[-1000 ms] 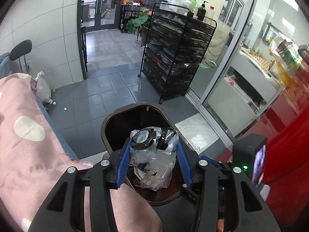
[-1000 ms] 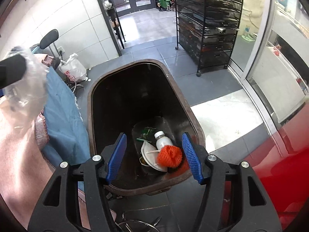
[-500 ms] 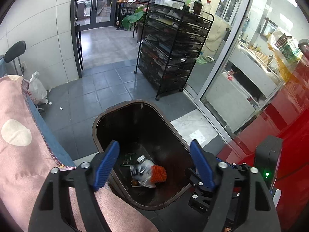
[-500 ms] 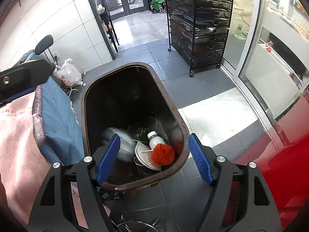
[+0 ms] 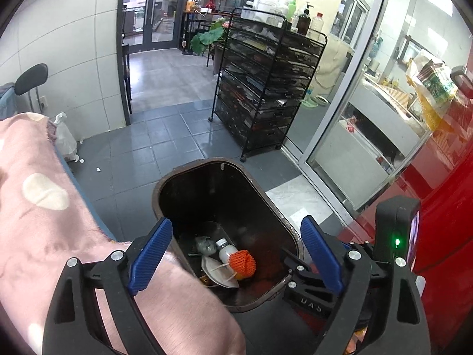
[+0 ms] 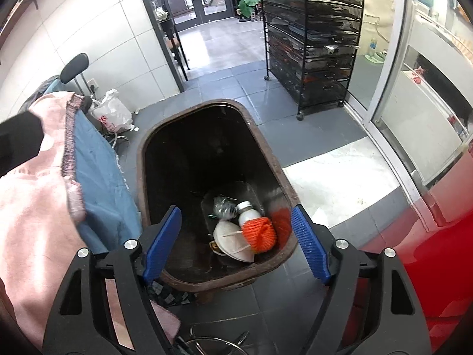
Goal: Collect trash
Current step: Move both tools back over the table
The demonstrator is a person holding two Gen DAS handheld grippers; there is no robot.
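A dark brown trash bin (image 5: 165, 183) stands on the floor below both grippers; it also shows in the right wrist view (image 6: 260, 148). At its bottom lie a crumpled clear plastic bag (image 5: 205, 244) (image 6: 223, 204), a white bottle (image 5: 226, 251) (image 6: 248, 214), an orange net (image 5: 242, 261) (image 6: 260, 233) and a white mask (image 5: 217, 272) (image 6: 230, 241). My left gripper (image 5: 233, 254) is open and empty above the bin's near end. My right gripper (image 6: 236, 236) is open and empty above the same end.
A black wire rack on wheels (image 5: 266, 88) (image 6: 313, 38) stands behind the bin. A red surface (image 5: 443, 222) (image 6: 428, 251) is at the right. Pink and blue cloth (image 5: 44, 207) (image 6: 59, 192) is at the left. A white bag (image 6: 113, 112) lies by the tiled wall.
My left gripper opened and let go of the clear plastic bag, which fell to the bottom of the bin. Both grippers rose a little above the bin.
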